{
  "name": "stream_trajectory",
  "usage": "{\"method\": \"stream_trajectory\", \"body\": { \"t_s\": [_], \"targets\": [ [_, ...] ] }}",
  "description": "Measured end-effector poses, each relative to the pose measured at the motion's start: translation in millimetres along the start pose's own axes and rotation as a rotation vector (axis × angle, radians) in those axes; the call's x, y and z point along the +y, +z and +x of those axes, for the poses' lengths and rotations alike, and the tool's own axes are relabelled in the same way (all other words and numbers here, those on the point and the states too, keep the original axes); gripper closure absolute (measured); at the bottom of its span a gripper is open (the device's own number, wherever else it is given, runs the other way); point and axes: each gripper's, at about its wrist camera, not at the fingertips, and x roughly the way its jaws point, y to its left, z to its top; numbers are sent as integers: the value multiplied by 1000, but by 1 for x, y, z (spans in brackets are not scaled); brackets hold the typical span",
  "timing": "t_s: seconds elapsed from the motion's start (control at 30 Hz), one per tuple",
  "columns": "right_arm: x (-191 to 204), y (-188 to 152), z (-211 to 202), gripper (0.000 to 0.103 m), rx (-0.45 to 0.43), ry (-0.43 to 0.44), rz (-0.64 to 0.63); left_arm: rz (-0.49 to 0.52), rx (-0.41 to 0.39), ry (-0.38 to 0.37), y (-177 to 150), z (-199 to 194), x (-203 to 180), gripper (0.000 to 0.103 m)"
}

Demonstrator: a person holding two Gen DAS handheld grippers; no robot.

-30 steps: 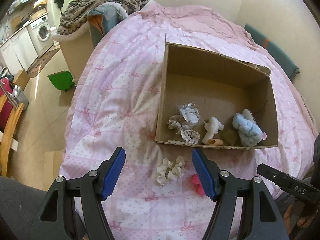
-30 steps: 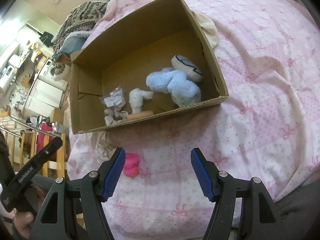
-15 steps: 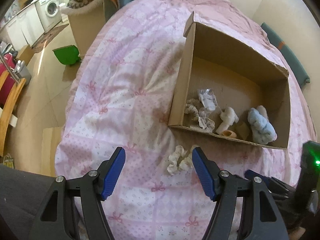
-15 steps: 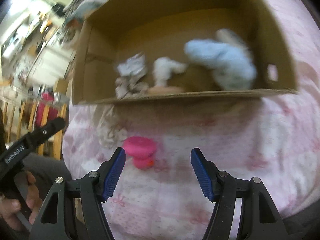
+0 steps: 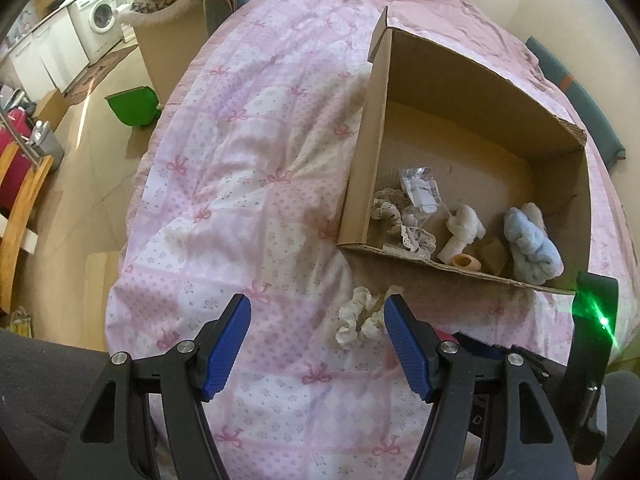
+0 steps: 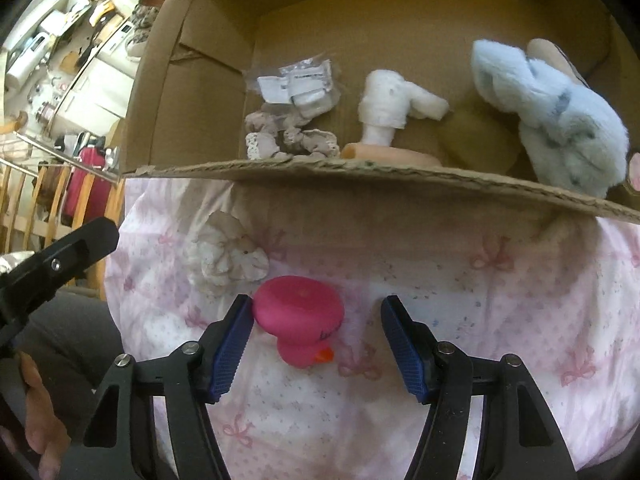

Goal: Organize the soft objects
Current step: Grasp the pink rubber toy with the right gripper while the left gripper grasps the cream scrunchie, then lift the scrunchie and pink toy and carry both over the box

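A pink rubber duck [image 6: 299,318] lies on the pink quilt between my right gripper's [image 6: 316,324] open fingers, touching the left pad [image 6: 234,340]. A cream scrunchie [image 6: 226,258] lies just beyond it, also in the left wrist view [image 5: 358,316], close to my left gripper's right finger. My left gripper [image 5: 317,322] is open and empty over the quilt. The cardboard box [image 5: 362,184] [image 6: 360,170] holds a blue plush [image 6: 560,120] [image 5: 530,244], a white soft toy [image 6: 390,108], lace scrunchies [image 5: 394,216] and a plastic packet [image 5: 420,190].
The bed's left edge [image 5: 136,208] drops to the floor, with a green bin [image 5: 134,106], a wooden chair [image 5: 20,208] and a washing machine [image 5: 100,16] beyond. A wall runs behind the box. The left gripper's arm [image 6: 52,268] shows at the right view's left side.
My right gripper has moved forward and down so the pink duck now sits between its fingers. My left gripper has shifted left and nearer the quilt, with the scrunchie by its right finger.
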Motion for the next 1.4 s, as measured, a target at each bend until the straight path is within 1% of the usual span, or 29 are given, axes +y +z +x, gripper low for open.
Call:
{"method": "stream_trajectory", "body": {
  "t_s": [0.03,0.2,0.27,0.37,0.47,0.57,0.77,0.9,1.03,1.07,1.1,1.13,1.17,1.2,1.23,1.3,1.33,1.4],
  "targets": [
    [1,1,0,55,8,9,-4,2,1,5,0,1,0,37],
    [3,-3,-7,55,-10,2,-12,-3,0,12,1,2,0,37],
    [-3,-5,-14,55,-23,8,19,-5,0,13,1,3,0,37],
    [-14,-11,-27,55,-46,-5,75,2,9,5,0,4,-1,37],
    [-28,-18,-42,55,-61,-16,136,19,50,-23,-1,14,-6,37],
    [-43,-25,-53,55,-71,-28,179,36,117,-59,-1,32,-14,37],
    [-55,-27,-53,55,-66,-29,223,41,154,-58,4,56,-22,37],
    [-55,-25,-51,55,-58,-21,217,67,162,-23,6,68,-28,37],
    [-54,-24,-48,55,-58,-15,220,31,191,-32,7,80,-23,38],
    [-54,-24,-48,55,-58,-14,223,30,188,-33,7,81,-22,39],
    [-54,-24,-48,55,-59,-11,225,30,186,-39,7,82,-22,46],
    [-55,-24,-48,55,-59,-11,226,31,187,-46,7,83,-22,59],
    [-55,-24,-49,55,-61,-11,226,34,193,-56,6,85,-23,66],
    [-56,-24,-50,55,-63,-12,225,37,198,-60,4,86,-24,76],
    [-56,-24,-52,55,-64,-14,224,32,194,-72,3,85,-23,80],
    [-55,-24,-52,55,-72,-24,224,18,186,-111,2,81,-23,87],
    [-55,-24,-52,55,-71,-22,225,19,176,-142,3,77,-23,88],
    [-56,-23,-52,55,-72,-23,228,29,165,-151,3,70,-22,88]
  ]
}}
